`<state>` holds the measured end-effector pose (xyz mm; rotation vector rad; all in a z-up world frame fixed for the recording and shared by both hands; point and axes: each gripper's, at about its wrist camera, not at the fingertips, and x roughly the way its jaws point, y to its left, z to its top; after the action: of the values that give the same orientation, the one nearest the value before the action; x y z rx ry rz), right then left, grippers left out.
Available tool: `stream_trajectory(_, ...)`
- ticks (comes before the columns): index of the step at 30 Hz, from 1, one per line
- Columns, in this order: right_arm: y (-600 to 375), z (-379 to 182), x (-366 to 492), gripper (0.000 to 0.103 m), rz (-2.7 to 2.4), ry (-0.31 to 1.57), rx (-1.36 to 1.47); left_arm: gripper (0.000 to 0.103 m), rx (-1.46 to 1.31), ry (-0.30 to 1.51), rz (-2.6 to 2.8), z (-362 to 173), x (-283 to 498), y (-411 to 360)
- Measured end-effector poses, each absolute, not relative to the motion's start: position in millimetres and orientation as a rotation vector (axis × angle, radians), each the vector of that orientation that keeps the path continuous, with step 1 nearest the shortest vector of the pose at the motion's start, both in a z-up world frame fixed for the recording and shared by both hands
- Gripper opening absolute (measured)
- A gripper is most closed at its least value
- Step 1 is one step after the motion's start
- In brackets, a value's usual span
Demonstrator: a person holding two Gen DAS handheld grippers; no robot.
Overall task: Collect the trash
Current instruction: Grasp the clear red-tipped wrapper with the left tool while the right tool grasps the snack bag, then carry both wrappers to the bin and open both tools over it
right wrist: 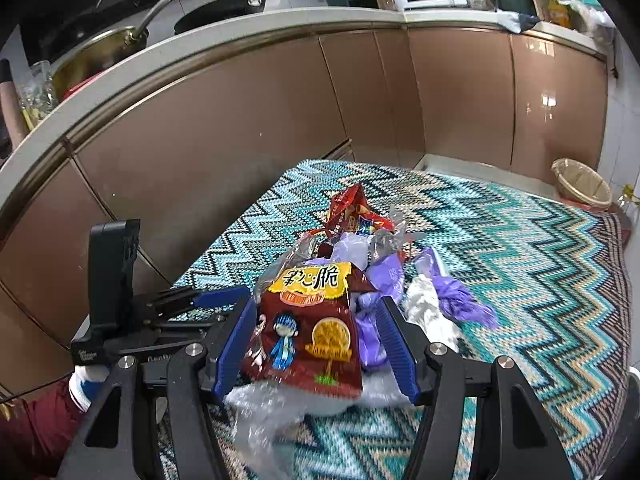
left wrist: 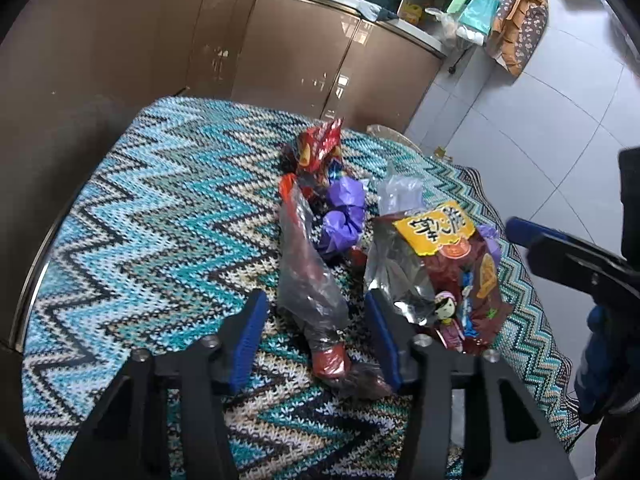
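Trash lies heaped near the middle of the table, on a zigzag-knit cloth [left wrist: 160,216] of teal, white and black. My left gripper [left wrist: 316,312] is tilted down over the near end of a crumpled clear wrapper [left wrist: 308,280] with red scraps inside; the wrapper runs between my blue pads [left wrist: 250,332], which stand partly apart on either side of it without pressing — nothing is gripped there. Just beside it lies a dark red snack bag [left wrist: 460,276] with a yellow label and cartoon figures, and past that a bunched purple glove [left wrist: 344,220] and a red foil packet [left wrist: 320,146] at the far end of the heap. My right gripper [right wrist: 316,344] straddles that same dark red snack bag [right wrist: 316,328], its pads clear of the bag's edges, the jaws fairly wide and holding nothing. A white crumpled wad [right wrist: 428,308] and more purple plastic lie to the right of it, with clear film [right wrist: 272,408] bunched below the bag. A wicker basket [right wrist: 582,184] stands on the floor beyond the table's far corner — well apart from the heap.
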<state>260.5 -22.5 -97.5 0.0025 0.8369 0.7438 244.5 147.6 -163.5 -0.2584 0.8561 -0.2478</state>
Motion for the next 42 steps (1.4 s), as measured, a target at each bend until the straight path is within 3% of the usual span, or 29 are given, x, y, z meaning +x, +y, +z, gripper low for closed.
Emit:
stream_trajectory(8,1.4,-116.0,273.3,0.058,0.777,0.898,-0.028,0.023,-0.286,0.869,-0.253,-174.0,240.6,154.7)
stream_trajectory(9,3.5,-116.6,271.2,0.054,0.788,0.899,-0.034,0.021,-0.289,0.868,-0.251,-174.2,238.9,156.0)
stream_trajectory(14,10.7,-121.7,260.9,0.014,0.828,0.915,-0.054,0.014,-0.292,0.856,-0.242,-172.6,229.8,160.4)
stream_trajectory(17,12.1,-123.1,253.4,0.007,0.842,0.914,-0.067,0.013,-0.291,0.848,-0.231,-170.6,222.7,162.4)
stream_trajectory(31,-13.1,-74.1,207.5,0.005,0.87,0.754,-0.02,0.01,-0.299,0.747,-0.195,-124.9,180.3,169.5)
stream_trajectory(42,-89.2,-36.7,173.7,0.005,0.776,0.64,0.041,0.01,-0.237,0.675,-0.241,-74.1,150.9,133.3)
